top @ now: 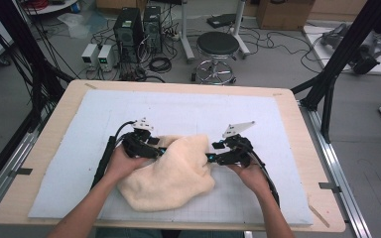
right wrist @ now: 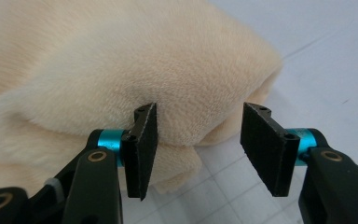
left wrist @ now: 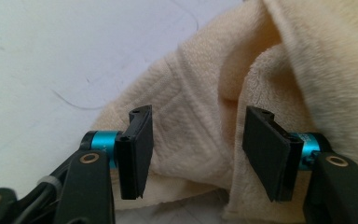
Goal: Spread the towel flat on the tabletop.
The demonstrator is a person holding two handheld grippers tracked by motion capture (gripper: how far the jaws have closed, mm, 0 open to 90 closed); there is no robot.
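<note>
Crumpled cream towel (top: 171, 173), long axis diagonal

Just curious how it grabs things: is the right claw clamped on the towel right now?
No, the right claw stands open, its pads apart with a gap showing, and the towel lies just beyond them, unpinched.

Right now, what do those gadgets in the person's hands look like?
Each is black. The left gripper and right gripper carry flat black pads on turquoise collars, brass-coloured rivets, a pale grey three-cornered plate on top and a trailing black cable. Forearms are bare.
</note>
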